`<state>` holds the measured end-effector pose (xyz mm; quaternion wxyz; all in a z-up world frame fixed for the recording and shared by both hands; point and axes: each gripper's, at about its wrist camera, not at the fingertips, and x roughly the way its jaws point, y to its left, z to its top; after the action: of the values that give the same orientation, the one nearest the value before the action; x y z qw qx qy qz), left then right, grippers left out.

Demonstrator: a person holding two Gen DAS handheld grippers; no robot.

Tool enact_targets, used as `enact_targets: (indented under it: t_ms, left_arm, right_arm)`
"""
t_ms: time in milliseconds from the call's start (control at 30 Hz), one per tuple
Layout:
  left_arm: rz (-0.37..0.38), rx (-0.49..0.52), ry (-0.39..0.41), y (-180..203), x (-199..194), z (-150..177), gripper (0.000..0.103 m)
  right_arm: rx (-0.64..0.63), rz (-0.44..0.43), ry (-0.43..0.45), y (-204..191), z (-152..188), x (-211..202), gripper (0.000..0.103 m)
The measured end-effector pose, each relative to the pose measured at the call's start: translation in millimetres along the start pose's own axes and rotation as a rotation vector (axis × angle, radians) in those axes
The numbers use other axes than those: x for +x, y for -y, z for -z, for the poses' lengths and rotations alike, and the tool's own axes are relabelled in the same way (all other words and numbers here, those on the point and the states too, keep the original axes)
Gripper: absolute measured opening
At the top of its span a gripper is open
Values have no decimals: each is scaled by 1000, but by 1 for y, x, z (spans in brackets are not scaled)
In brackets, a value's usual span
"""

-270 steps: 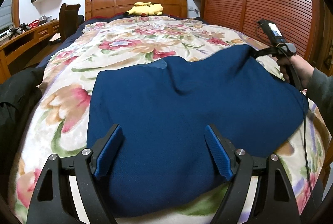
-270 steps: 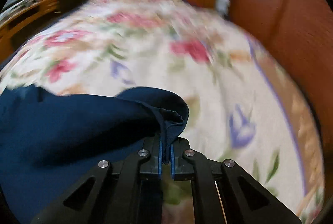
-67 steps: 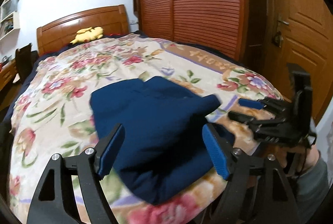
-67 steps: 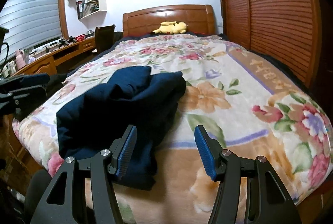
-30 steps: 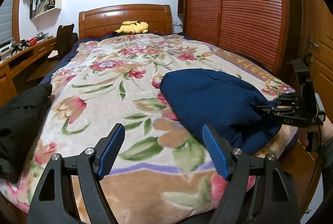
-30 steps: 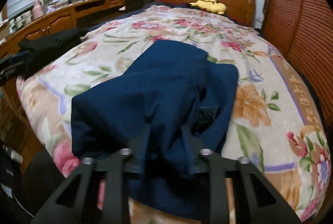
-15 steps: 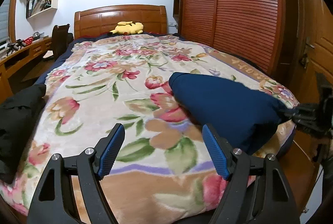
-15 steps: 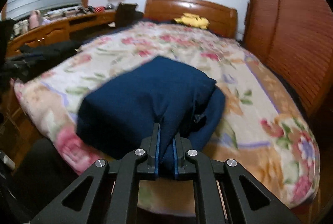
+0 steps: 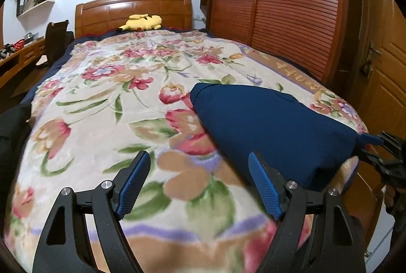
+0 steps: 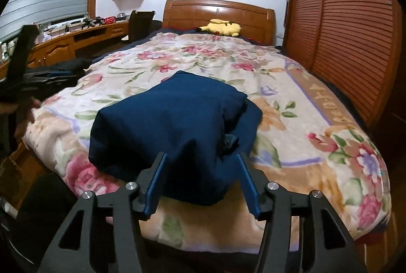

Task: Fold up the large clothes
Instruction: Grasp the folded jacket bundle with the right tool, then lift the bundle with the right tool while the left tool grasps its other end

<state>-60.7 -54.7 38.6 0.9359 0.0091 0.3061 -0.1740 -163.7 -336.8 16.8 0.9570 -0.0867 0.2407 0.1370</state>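
Note:
A folded navy blue garment (image 9: 266, 125) lies at the foot of the bed on the floral blanket (image 9: 121, 105). It also shows in the right wrist view (image 10: 172, 125). My left gripper (image 9: 200, 184) is open and empty, above the blanket to the left of the garment. My right gripper (image 10: 200, 184) is open, with its blue pads either side of the garment's near edge, not gripping it. The right gripper also shows in the left wrist view (image 9: 380, 146), at the garment's right corner.
A yellow plush toy (image 10: 223, 28) lies by the wooden headboard (image 10: 218, 11). Slatted wooden wardrobe doors (image 9: 279, 6) run along the bed's right side. A desk (image 10: 63, 44) and chair (image 10: 139, 21) stand on the left. Dark clothes (image 10: 66, 70) lie at the bed's left edge.
My right gripper, shut on the navy garment's edge half a second ago, has opened and let it go. The garment has settled at the foot of the bed. The left gripper stays open.

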Motion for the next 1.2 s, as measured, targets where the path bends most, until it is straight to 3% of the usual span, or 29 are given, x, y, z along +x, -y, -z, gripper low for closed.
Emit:
enact_targets:
  t_ms: [300, 367, 400, 500, 600, 667, 733, 767, 933, 1200]
  left_arm:
    - [26, 37, -65, -11, 81, -30, 79]
    - [38, 41, -75, -13, 101, -38, 61]
    - [34, 49, -87, -13, 110, -41, 47]
    - [33, 74, -122, -11, 141, -53, 38]
    - [62, 57, -142, -13, 164, -70, 38]
    - [109, 22, -155, -15, 178, -81, 47]
    - [149, 1, -168, -15, 190, -89, 81]
    - [144, -1, -165, -15, 196, -92, 85]
    - [95, 12, -206, -13, 231, -94, 85]
    - [91, -44, -261, -22, 264, -93, 85]
  right_arm:
    - [51, 6, -68, -2, 18, 23, 57]
    - [79, 21, -78, 1, 19, 33, 57]
    - [94, 27, -80, 3, 20, 37, 57]
    - [146, 35, -68, 8, 20, 48, 57]
    - [179, 36, -63, 8, 20, 53, 57]
    - [187, 31, -56, 8, 20, 55, 57]
    - [197, 29, -54, 9, 22, 58, 57]
    - [202, 32, -55, 9, 23, 60, 58]
    - [269, 7, -53, 14, 28, 68, 67]
    - [297, -44, -60, 14, 29, 79, 67]
